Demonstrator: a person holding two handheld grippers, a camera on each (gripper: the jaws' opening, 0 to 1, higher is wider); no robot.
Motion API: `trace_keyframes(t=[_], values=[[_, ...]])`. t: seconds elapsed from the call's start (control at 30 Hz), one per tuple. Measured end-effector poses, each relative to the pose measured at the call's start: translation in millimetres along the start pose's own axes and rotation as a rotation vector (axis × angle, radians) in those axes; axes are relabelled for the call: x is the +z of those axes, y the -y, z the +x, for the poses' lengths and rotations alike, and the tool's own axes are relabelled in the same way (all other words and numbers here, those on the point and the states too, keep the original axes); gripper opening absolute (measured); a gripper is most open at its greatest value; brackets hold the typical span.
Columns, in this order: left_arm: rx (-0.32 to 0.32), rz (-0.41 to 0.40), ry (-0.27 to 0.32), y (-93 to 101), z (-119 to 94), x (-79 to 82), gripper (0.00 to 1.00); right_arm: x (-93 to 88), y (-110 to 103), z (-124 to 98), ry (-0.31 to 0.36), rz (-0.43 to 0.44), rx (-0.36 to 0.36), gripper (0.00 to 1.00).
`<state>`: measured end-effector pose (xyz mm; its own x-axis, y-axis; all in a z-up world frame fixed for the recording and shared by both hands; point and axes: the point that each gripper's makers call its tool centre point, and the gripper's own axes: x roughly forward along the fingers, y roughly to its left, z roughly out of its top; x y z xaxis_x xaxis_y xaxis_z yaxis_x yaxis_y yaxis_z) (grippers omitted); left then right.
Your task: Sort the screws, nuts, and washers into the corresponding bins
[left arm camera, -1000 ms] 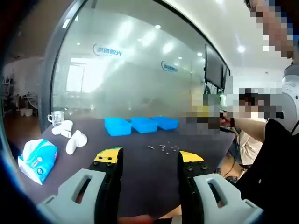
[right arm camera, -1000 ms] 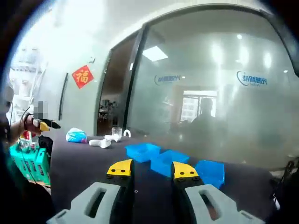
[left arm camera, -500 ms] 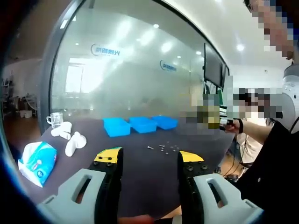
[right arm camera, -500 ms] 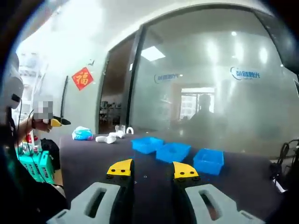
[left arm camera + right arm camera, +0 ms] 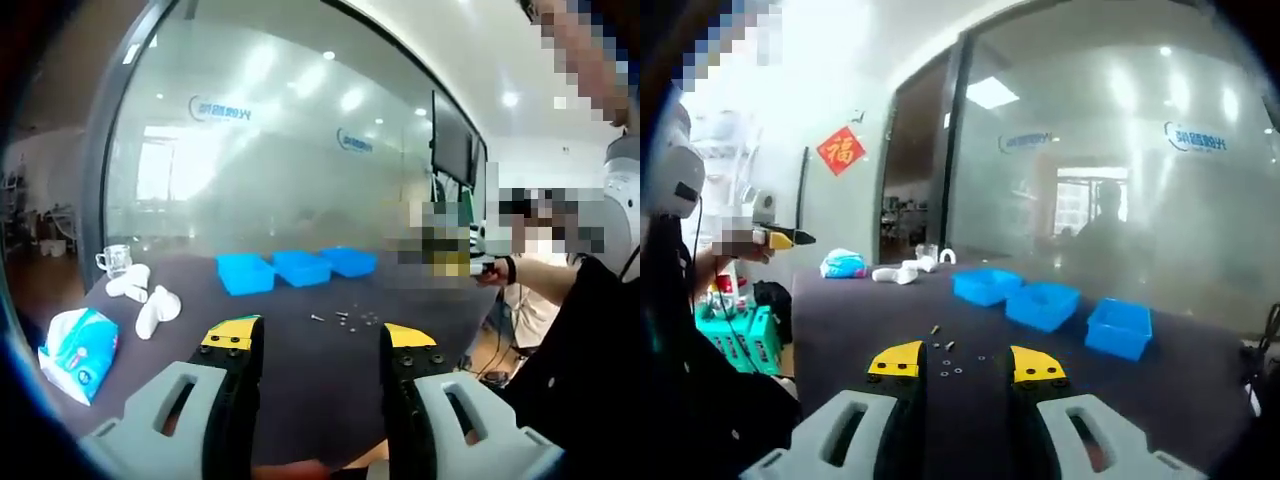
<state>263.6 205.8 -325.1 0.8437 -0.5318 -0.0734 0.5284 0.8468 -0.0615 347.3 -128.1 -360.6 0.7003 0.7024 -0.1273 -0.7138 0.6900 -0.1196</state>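
Three blue bins (image 5: 298,267) stand in a row at the far side of a dark table (image 5: 300,350); the right gripper view has the same bins (image 5: 1045,305) past its jaws. Small screws, nuts and washers (image 5: 345,318) lie scattered in front of the bins, and as tiny pieces (image 5: 950,360) between the right gripper's yellow tips. My left gripper (image 5: 318,340) is open, held above the near table edge with nothing between its jaws. My right gripper (image 5: 966,362) is open too, its jaws closer together, also holding nothing.
A tissue pack (image 5: 78,343), white rolled objects (image 5: 150,305) and a glass cup (image 5: 113,260) sit at the table's left. A glass wall stands behind the table. A person's arm (image 5: 520,270) reaches in at the right. Green crates (image 5: 745,340) stand beside the table.
The right gripper's camera has swung and dipped toward the table, so the bins shifted right and the small hardware came into view. The left gripper view has barely shifted.
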Motion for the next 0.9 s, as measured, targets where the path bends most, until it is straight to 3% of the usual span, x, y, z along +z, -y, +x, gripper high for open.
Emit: trace_keyframes(t=[0.13,0.2,0.9], values=[[-0.002,0.006,-0.005,0.3,0,-1.0,0.46,-6.6,-31,1,-0.048,-0.027,0.15,0.26],[-0.004,0.001,-0.002,0.1,0,-1.0,0.46,-11.3,-40,3,-0.067,-0.057,0.174,0.26],[-0.002,0.0,-0.014,-4.2,2,-8.7,0.46,-9.4,-32,13,-0.135,-0.037,0.144,0.26]])
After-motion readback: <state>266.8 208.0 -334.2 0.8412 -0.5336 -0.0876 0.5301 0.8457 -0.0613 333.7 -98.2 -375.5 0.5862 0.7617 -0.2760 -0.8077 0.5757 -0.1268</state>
